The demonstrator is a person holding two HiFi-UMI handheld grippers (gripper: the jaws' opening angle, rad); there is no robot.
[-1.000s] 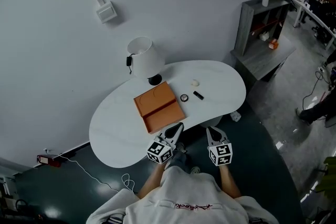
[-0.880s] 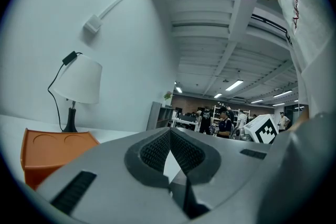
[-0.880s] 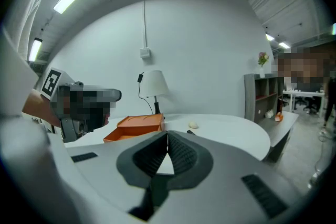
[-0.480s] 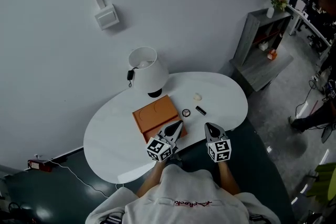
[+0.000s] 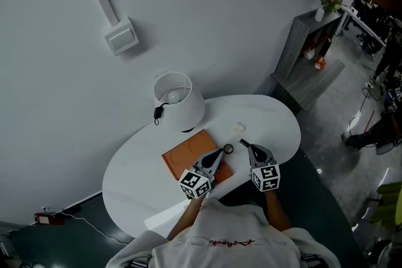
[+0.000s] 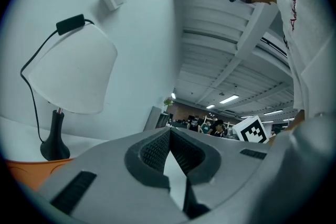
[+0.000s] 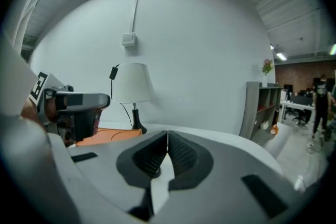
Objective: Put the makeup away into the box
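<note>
Closing in on loose makeup beside the box, both grippers empty.
White table (image 5: 129,163); lamp (image 5: 179,97) behind the orange box (image 5: 187,159). Left gripper (image 5: 221,152) hangs over the box's right edge, right gripper (image 5: 250,147) just right of the box, both jaws clenched on nothing. Round compact (image 5: 228,149), black stick (image 5: 242,142) and pale piece (image 5: 240,127) lie right of the box. Advice: open the right jaws early and straddle one piece squarely.

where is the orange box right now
Head view: the orange box lies on the white table, just below the lamp, partly hidden by the left gripper.
</note>
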